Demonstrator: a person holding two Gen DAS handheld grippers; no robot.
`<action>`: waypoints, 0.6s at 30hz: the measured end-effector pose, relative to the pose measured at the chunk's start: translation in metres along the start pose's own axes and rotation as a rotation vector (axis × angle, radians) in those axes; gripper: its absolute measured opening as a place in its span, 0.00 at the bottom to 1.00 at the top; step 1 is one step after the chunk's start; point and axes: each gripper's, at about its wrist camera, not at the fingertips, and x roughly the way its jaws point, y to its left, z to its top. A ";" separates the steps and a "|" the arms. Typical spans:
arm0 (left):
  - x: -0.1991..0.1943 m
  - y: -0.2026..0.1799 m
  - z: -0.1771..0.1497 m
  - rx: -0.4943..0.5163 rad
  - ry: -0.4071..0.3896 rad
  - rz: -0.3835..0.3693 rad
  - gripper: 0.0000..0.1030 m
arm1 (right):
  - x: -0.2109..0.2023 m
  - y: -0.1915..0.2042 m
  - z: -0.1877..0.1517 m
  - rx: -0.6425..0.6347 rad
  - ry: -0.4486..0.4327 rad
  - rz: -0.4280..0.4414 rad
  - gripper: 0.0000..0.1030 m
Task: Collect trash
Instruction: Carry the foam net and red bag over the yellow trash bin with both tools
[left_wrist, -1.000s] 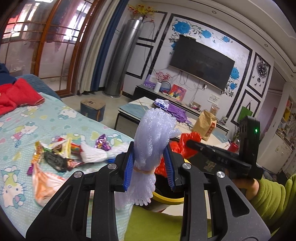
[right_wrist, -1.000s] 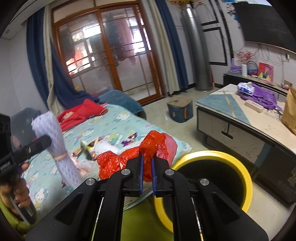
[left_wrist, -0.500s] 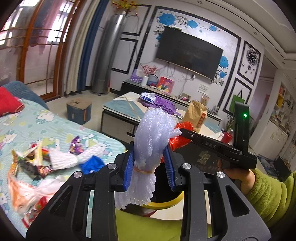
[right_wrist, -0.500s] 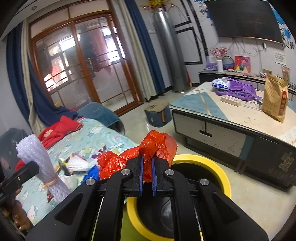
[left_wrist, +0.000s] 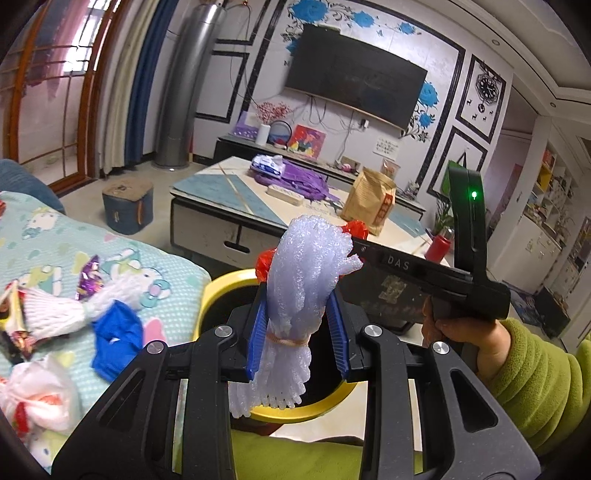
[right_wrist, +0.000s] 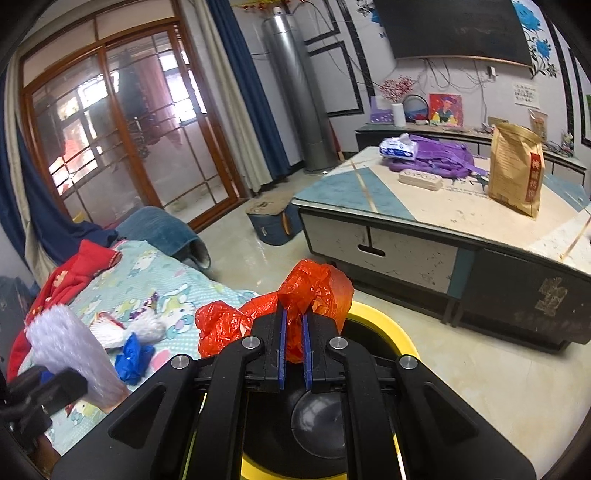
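The white foam net bundle stands upright between your left gripper's blue pads, pinched at its rubber band. The red plastic bag bulges from your right gripper, clamped tight. Both hang over the yellow-rimmed bin beside the bed.

You held white foam netting and crinkly, glossy red plastic film over a smooth yellow-rimmed plastic bin.
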 end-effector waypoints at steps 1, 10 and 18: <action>0.004 0.000 -0.001 -0.003 0.007 -0.006 0.23 | 0.001 -0.001 0.000 0.005 0.004 -0.003 0.07; 0.031 0.001 -0.013 -0.013 0.055 -0.032 0.24 | 0.021 -0.009 -0.006 0.032 0.067 -0.023 0.07; 0.042 0.004 -0.021 -0.040 0.087 -0.050 0.30 | 0.035 -0.017 -0.009 0.068 0.120 -0.013 0.09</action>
